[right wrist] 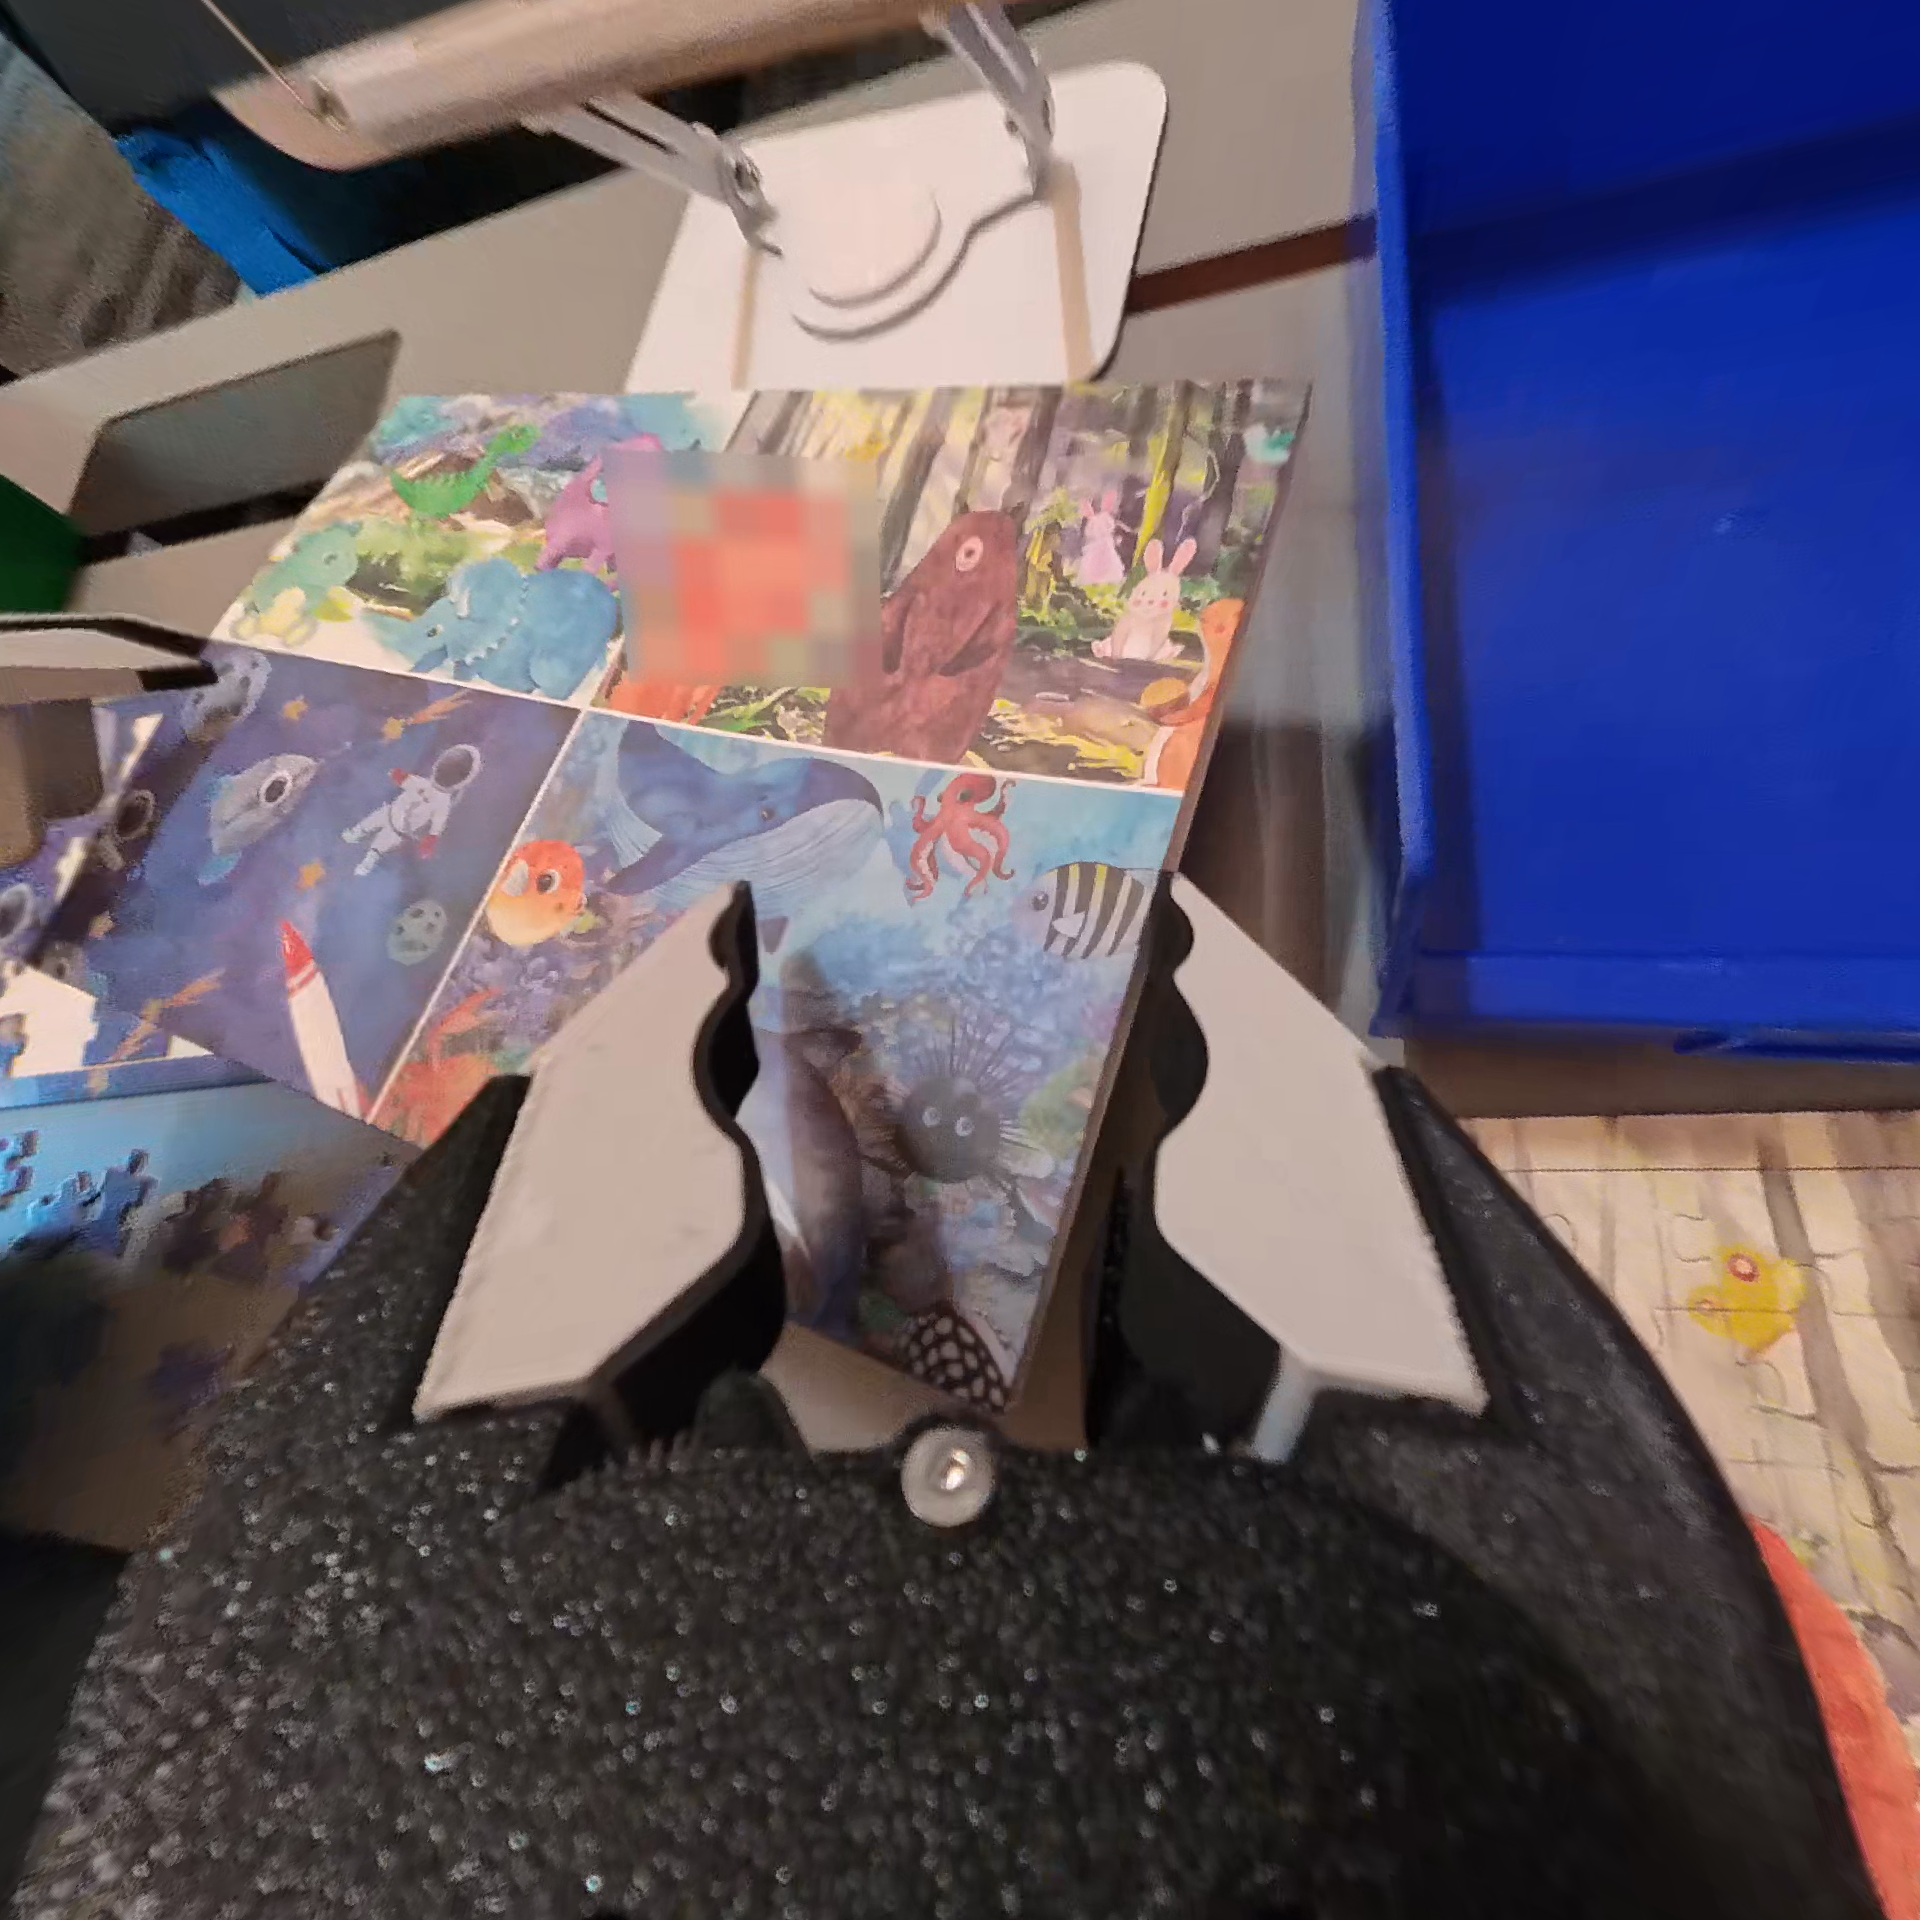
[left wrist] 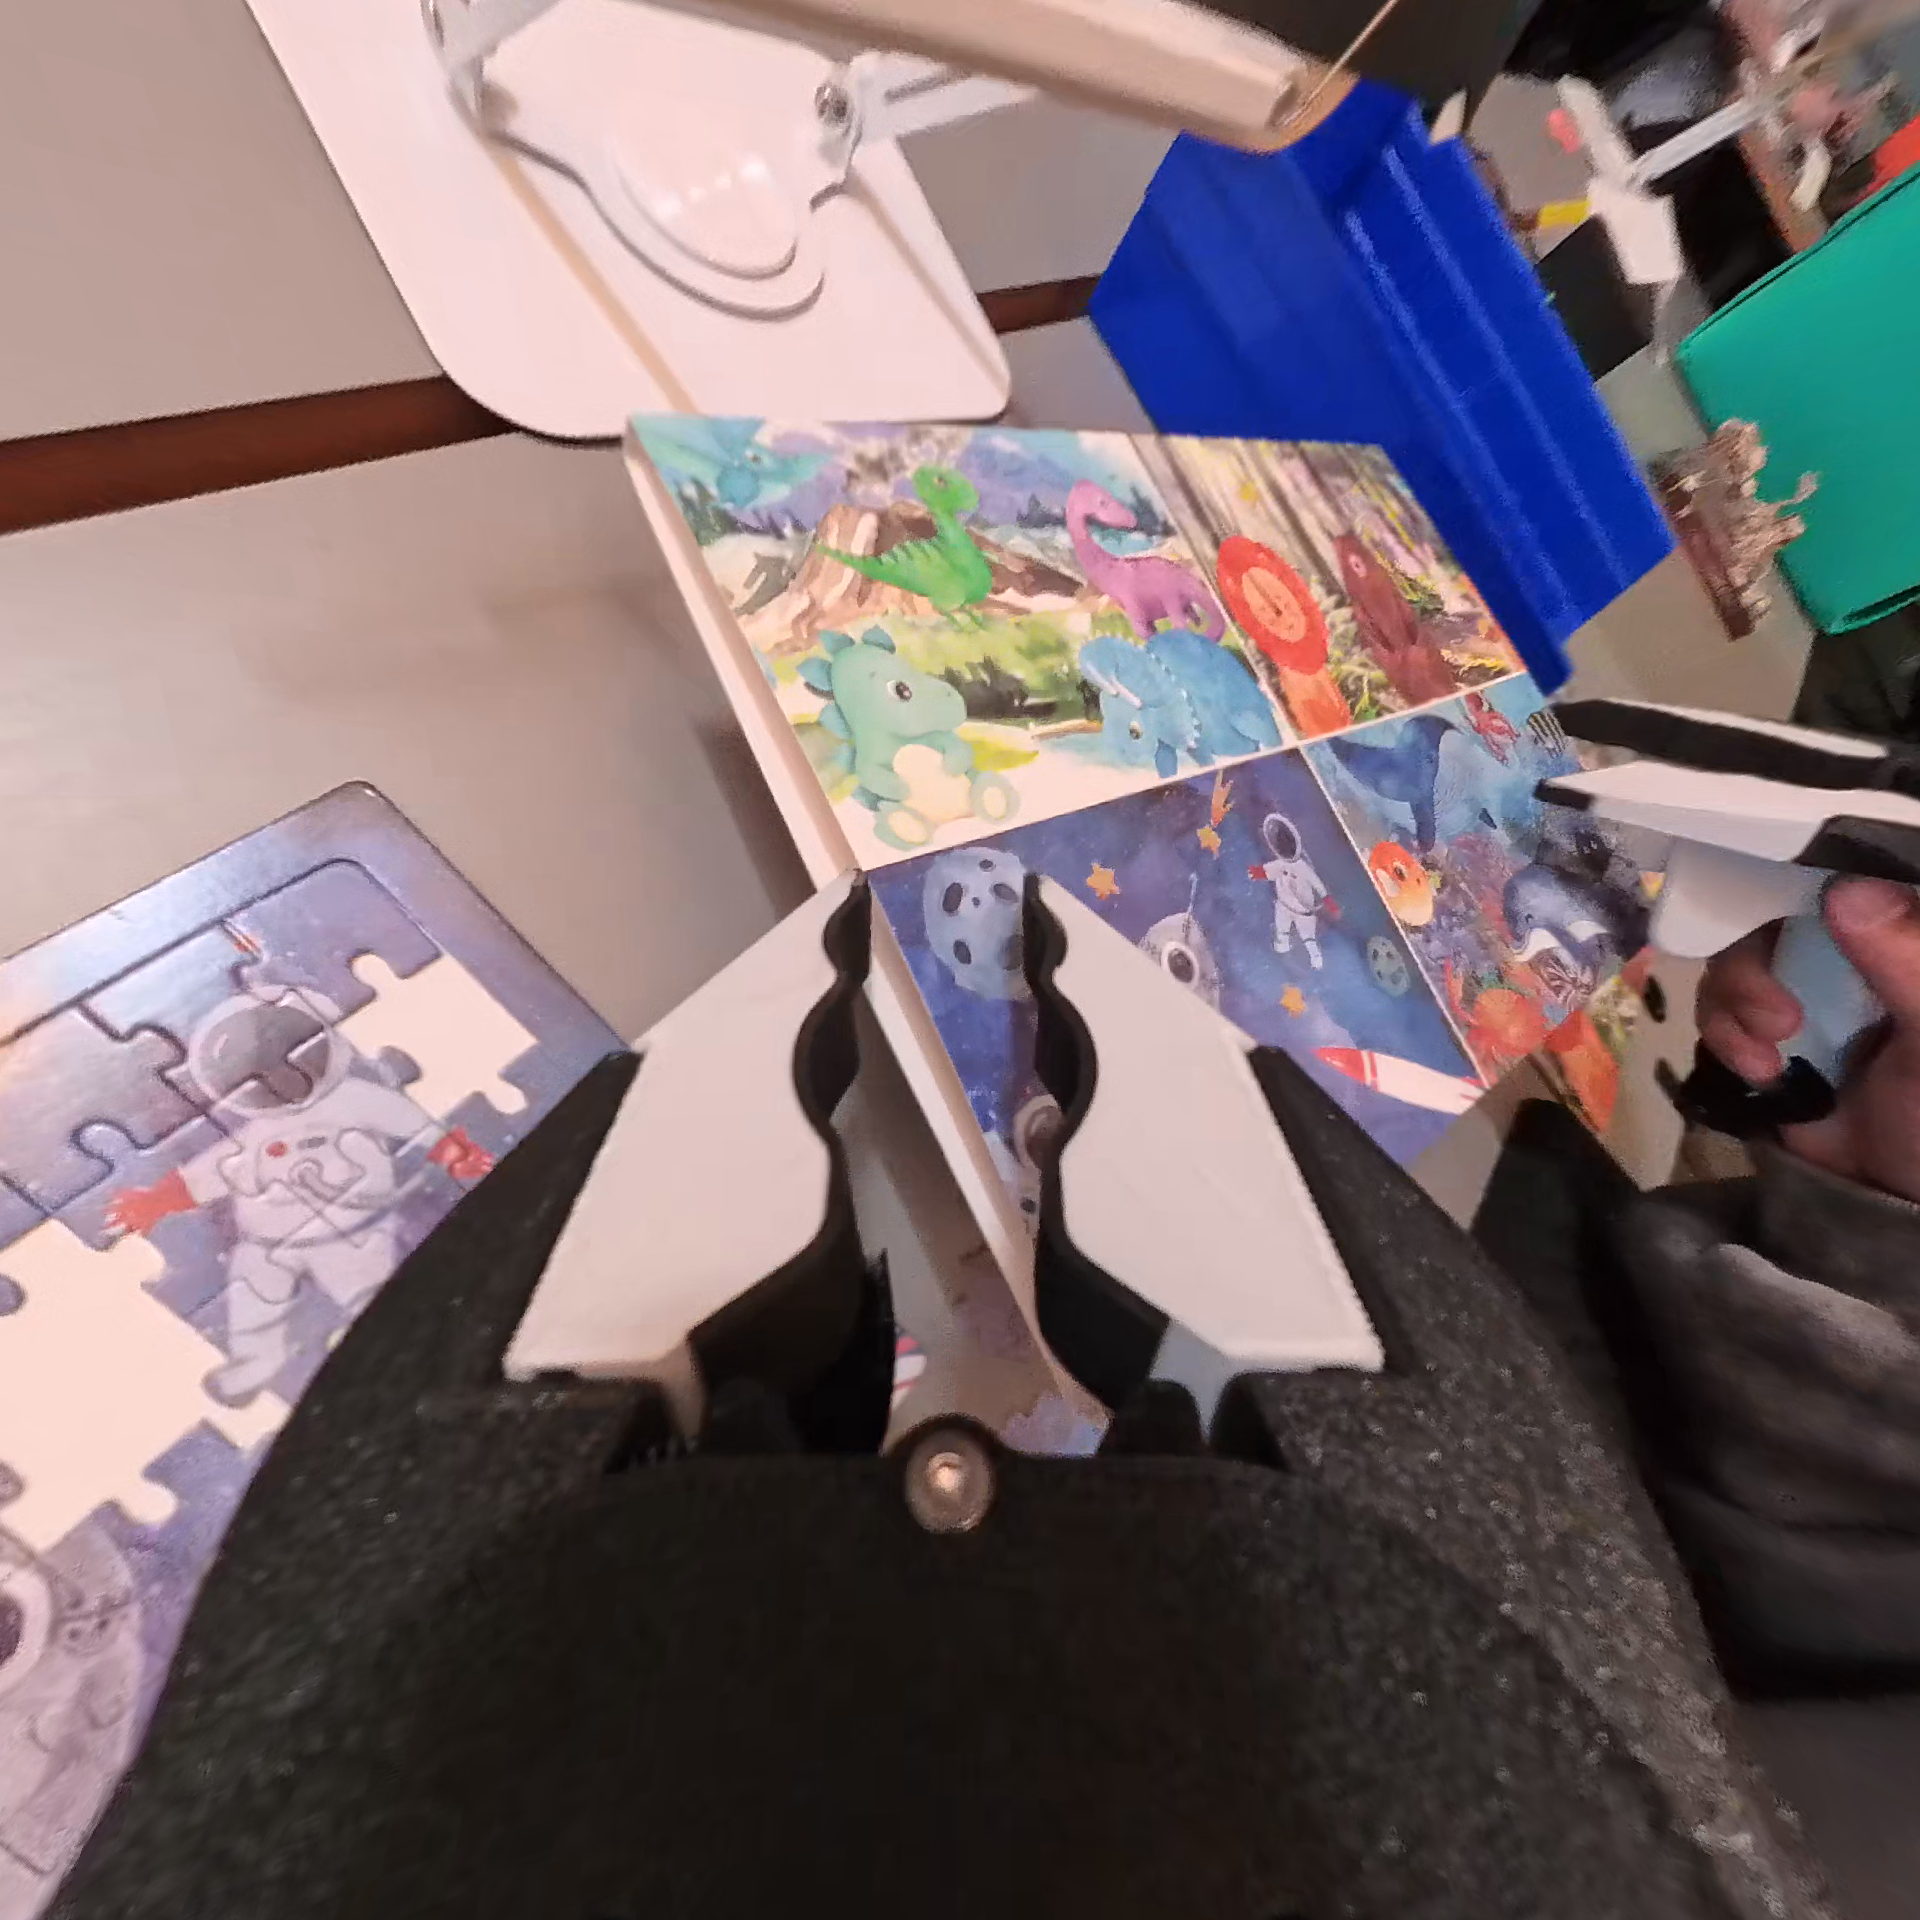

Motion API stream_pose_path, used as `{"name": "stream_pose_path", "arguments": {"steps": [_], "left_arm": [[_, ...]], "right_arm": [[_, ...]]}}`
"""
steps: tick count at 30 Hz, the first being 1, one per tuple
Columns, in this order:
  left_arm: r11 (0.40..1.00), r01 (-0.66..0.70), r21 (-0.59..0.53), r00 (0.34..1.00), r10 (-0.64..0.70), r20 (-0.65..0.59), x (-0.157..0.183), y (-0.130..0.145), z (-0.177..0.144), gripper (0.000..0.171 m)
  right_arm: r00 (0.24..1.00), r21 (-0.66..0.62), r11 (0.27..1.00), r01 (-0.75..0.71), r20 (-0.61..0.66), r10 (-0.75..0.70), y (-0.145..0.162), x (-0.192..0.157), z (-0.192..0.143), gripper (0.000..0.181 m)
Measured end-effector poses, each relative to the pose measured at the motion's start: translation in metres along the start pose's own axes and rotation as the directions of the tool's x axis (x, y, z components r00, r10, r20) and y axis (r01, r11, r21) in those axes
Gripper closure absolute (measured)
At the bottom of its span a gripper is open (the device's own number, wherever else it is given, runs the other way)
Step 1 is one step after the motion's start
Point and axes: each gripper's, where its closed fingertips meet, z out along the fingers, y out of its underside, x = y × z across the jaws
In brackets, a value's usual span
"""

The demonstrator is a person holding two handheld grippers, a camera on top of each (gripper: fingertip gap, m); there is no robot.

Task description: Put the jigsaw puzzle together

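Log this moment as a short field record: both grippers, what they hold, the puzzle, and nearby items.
left gripper: closed on the box lid's left edge, by the space panel
right gripper: closed on the lid's right corner, by the sea panel
box lid: four picture panels, tilted, held by both grippers
space puzzle: on the table at left, several pieces missing
blue bin: right of the lid
white stand: behind the lid

Each of the 2 cameras sits close behind its own gripper, looking forward and down along the fingers. The left view faces the picture box (left wrist: 1091, 675) from its left edge, the right view from its right edge (right wrist: 790, 665); both share the box, white stand (left wrist: 665, 239) and blue bin (right wrist: 1662, 520).
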Motion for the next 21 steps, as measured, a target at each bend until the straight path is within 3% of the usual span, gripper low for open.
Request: {"name": "stream_pose_path", "arguments": {"steps": [4, 7, 11, 14, 21], "left_arm": [[0.985, -0.029, 0.171, 0.999, 0.034, -0.025, 0.015, -0.033, -0.028, 0.143], [0.937, -0.137, 0.322, 0.991, 0.126, 0.054, 0.018, -0.070, -0.046, 0.143], [0.906, -0.227, 0.358, 0.971, 0.183, 0.153, -0.005, -0.099, -0.031, 0.144], [0.935, -0.159, 0.318, 0.984, 0.123, 0.129, -0.033, -0.104, 0.001, 0.143], [0.963, -0.123, 0.240, 0.983, 0.084, 0.165, -0.067, -0.097, 0.053, 0.139]], "right_arm": [[0.998, 0.155, 0.986, 0.058, 0.019, -0.062, -0.035, -0.015, -0.024, 0.106], [0.987, 0.280, 0.947, 0.157, -0.008, -0.161, -0.072, -0.028, -0.032, 0.108], [0.959, 0.362, 0.888, 0.284, -0.128, -0.254, -0.112, -0.026, -0.007, 0.112], [0.967, 0.312, 0.916, 0.252, -0.119, -0.225, -0.121, -0.014, 0.033, 0.106], [0.983, 0.097, 0.984, 0.146, -0.129, -0.133, -0.093, 0.020, 0.113, 0.100]]}}
